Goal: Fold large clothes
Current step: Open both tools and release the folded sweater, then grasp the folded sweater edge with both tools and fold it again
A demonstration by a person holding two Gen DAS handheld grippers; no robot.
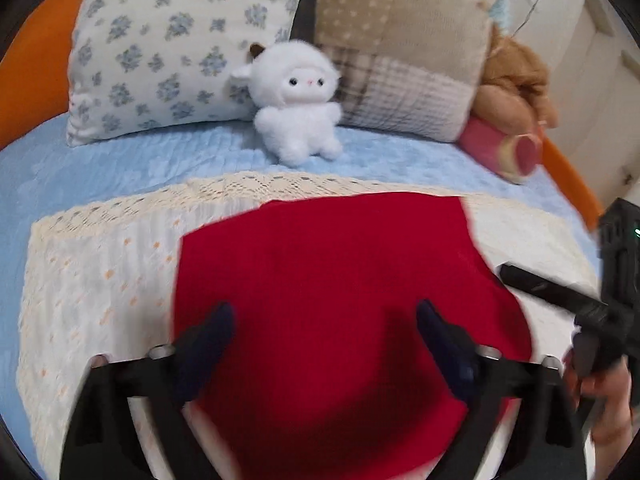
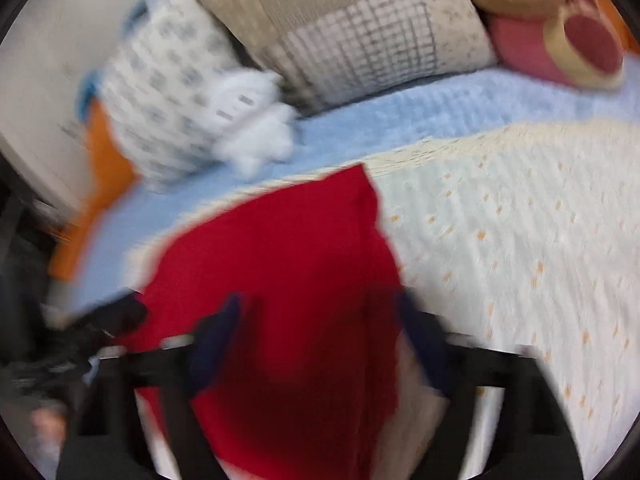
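Observation:
A red garment (image 1: 332, 280) lies folded flat on a cream embroidered blanket (image 1: 104, 272) on the bed. My left gripper (image 1: 325, 312) is open, its dark blue fingers (image 1: 212, 324) spread wide just above the garment's near part. My right gripper (image 2: 320, 304) is open too, over the garment's right edge (image 2: 280, 248); this view is blurred by motion. The right gripper's body also shows at the right edge of the left wrist view (image 1: 600, 304), beside the garment.
At the bed's head stand a floral pillow (image 1: 180, 48), a patchwork pillow (image 1: 400, 52), a white plush lamb (image 1: 298, 100) and a brown plush toy with a pink part (image 1: 508, 120). A light blue cover (image 1: 120, 156) lies under the blanket. Orange bed edge (image 1: 36, 68) at left.

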